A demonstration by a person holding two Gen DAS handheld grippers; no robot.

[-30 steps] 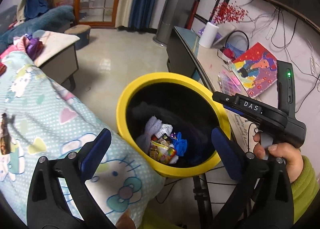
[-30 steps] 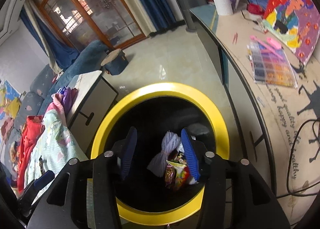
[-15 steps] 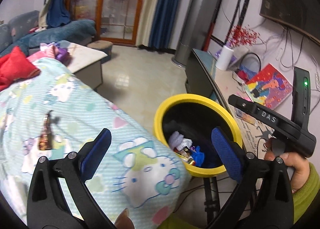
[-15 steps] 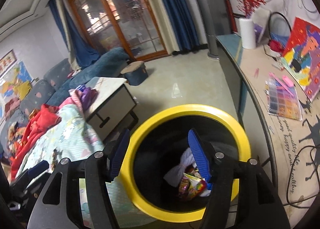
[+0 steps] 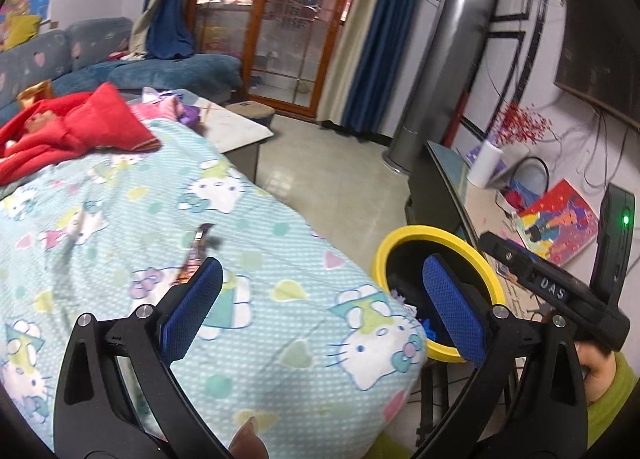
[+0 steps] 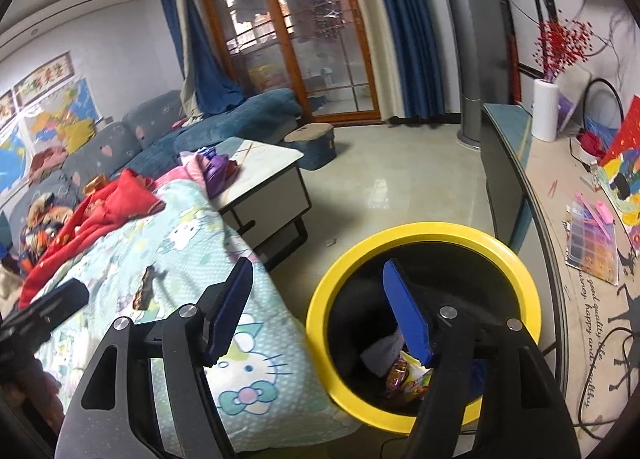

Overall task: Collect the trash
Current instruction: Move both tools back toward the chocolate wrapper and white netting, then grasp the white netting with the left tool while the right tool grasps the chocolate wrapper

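You held the left gripper [image 5: 320,299] with fingers wide and empty above the bed quilt [image 5: 280,339], ready for the next piece. The right gripper [image 6: 320,315], also wide and empty, hung beside the yellow bin [image 6: 420,229]. Beyond, the dark wrapper [image 5: 196,251] lay on the quilt, long axis running away from you.

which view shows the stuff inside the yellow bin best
The right wrist view. It looks down into the yellow bin, showing a colorful snack wrapper and grey cloth at the bottom. In the left wrist view the blanket and the left gripper hide most of the inside.
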